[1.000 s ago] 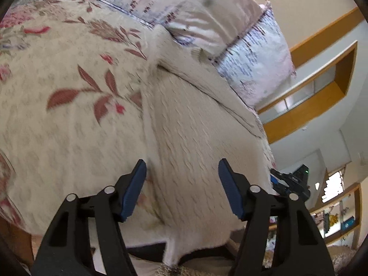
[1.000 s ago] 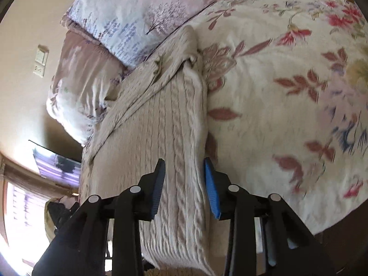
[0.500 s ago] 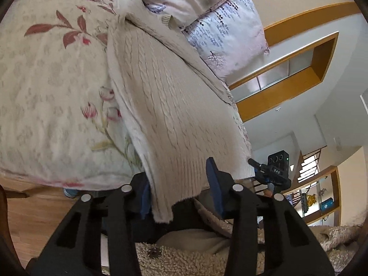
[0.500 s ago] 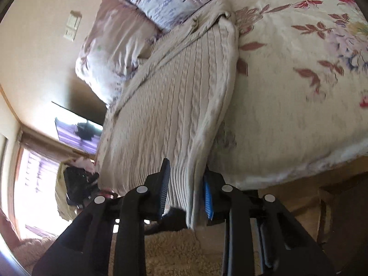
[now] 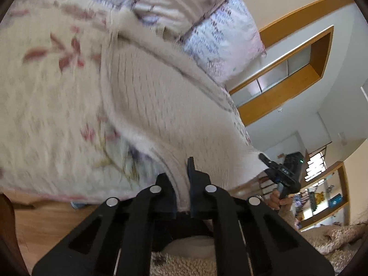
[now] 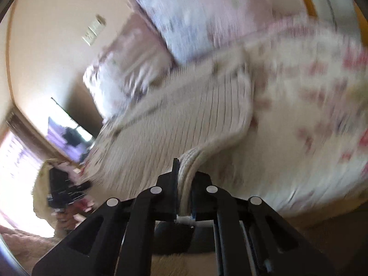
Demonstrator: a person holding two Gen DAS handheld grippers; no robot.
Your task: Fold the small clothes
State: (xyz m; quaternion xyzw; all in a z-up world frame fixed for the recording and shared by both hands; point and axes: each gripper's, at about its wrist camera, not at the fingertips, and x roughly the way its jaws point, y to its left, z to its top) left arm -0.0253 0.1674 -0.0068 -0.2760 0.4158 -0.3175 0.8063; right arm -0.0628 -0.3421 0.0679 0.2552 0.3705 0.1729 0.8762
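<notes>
The bed (image 5: 46, 119) is carrying a cream knitted sweater (image 5: 161, 105), which is lying lengthwise from the pillows (image 5: 220, 36) at the far end to the near edge. It is looking soft, thick and limp, so the near hem corners are the likely places to hold. The left gripper (image 5: 182, 191) and right gripper (image 6: 184, 191) are each pinching one such corner, fingers closed on the knit. A second ago both pairs were standing open over it.

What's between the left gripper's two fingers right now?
The hem of the cream knit sweater is pinched in the left gripper; nothing else lies between them. The left wrist view shows it.
</notes>
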